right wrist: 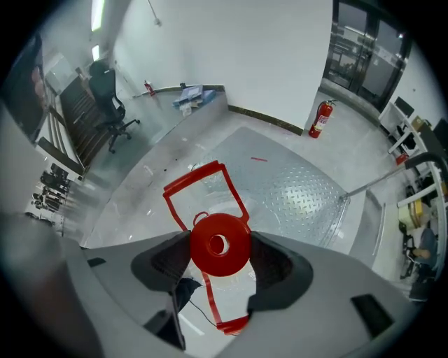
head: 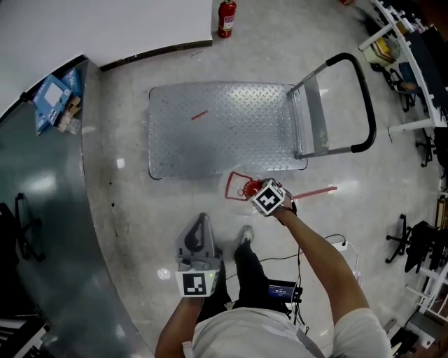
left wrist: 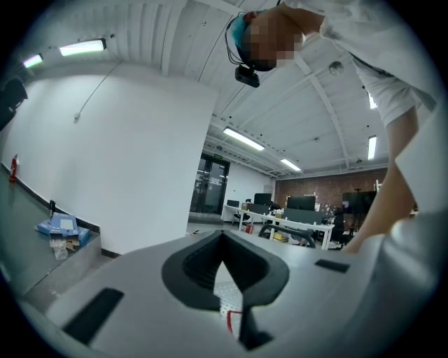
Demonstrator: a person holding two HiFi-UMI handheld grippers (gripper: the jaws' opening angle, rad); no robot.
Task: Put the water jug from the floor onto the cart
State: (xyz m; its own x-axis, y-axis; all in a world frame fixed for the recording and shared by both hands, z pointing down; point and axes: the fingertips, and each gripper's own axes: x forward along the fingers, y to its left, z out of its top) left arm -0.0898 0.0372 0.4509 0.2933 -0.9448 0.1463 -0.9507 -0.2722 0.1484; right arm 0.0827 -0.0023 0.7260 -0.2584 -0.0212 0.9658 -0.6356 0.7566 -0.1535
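Observation:
The clear water jug (head: 236, 186), with a red cap (right wrist: 220, 245) and a red frame handle (right wrist: 203, 187), sits just off the near edge of the cart (head: 217, 129). The cart is a diamond-plate platform with its black push handle (head: 365, 105) at the right. My right gripper (head: 252, 191) (right wrist: 220, 246) reaches down from above, its jaws shut on the jug's red-capped neck. I cannot tell whether the jug is off the floor. My left gripper (head: 202, 219) (left wrist: 224, 241) is held near my left leg, shut and holding nothing, pointing toward the cart.
A fire extinguisher (head: 226, 17) stands by the far wall. A curved dark counter (head: 42, 210) with a blue box (head: 52, 98) runs along the left. Office chairs (head: 413, 241) and white racks (head: 406, 56) crowd the right. A cable and power strip (head: 341, 245) lie near my feet.

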